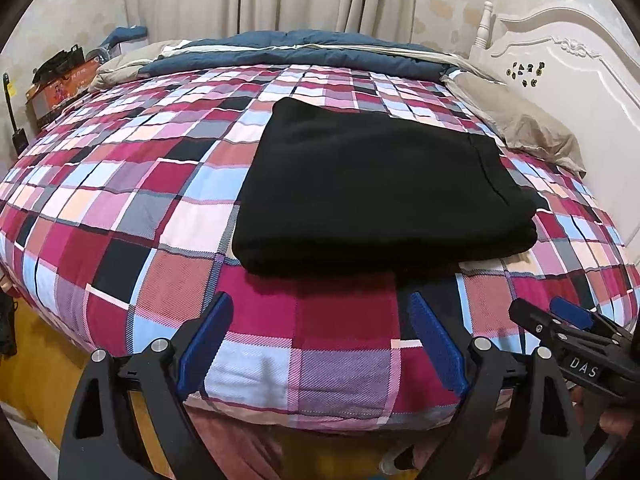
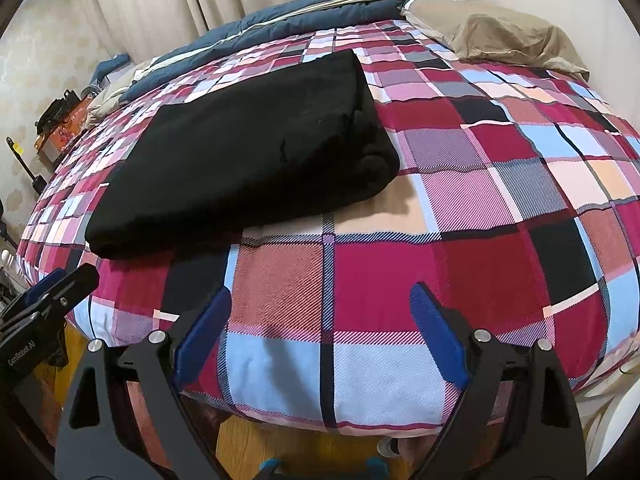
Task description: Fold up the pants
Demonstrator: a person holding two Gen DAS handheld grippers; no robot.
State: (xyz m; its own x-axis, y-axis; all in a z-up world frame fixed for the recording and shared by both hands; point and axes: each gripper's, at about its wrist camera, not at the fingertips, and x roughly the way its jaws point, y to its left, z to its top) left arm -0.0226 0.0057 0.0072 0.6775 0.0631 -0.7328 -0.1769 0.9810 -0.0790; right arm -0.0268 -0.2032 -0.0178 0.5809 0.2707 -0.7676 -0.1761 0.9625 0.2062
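Viewing from the left wrist, the folded black fabric pants (image 1: 380, 188) lay on the plaid checked bedspread (image 1: 120, 200), beyond the left gripper (image 1: 320, 344), jaws spread. From the right wrist, the right gripper (image 2: 320, 336) was likewise spread, empty; regrasping one layer could undo the fold.

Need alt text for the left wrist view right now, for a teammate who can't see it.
Black pants lie folded into a compact rectangle on the plaid bedspread. The open left gripper hovers empty near the bed's edge, with the right gripper beside it.
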